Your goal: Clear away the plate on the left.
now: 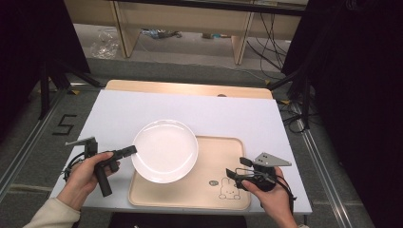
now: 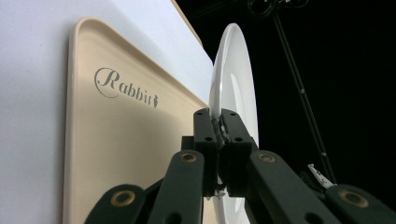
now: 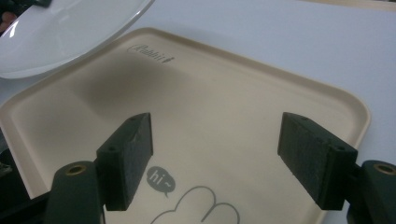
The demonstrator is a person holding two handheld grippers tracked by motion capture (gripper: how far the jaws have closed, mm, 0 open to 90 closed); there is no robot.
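Note:
A round white plate point(image 1: 165, 150) hangs over the left part of the beige tray point(image 1: 216, 152). My left gripper point(image 1: 131, 150) is shut on the plate's left rim. In the left gripper view the plate point(image 2: 233, 84) stands edge-on, pinched between the pads point(image 2: 219, 128), with the tray point(image 2: 116, 140) and its "Rabbit" lettering to the left. My right gripper point(image 1: 240, 170) is open above the tray's right front part, near the printed rabbit point(image 1: 229, 189). In the right gripper view its wide-apart jaws frame the tray point(image 3: 224, 107), and the plate point(image 3: 60, 32) casts a shadow at the upper left.
The tray lies on a white table top point(image 1: 142, 107) over a wooden desk edge point(image 1: 190, 88). Black stands point(image 1: 47, 80) flank the table on both sides. Cables point(image 1: 266, 42) and wooden furniture legs point(image 1: 240, 45) sit on the floor beyond.

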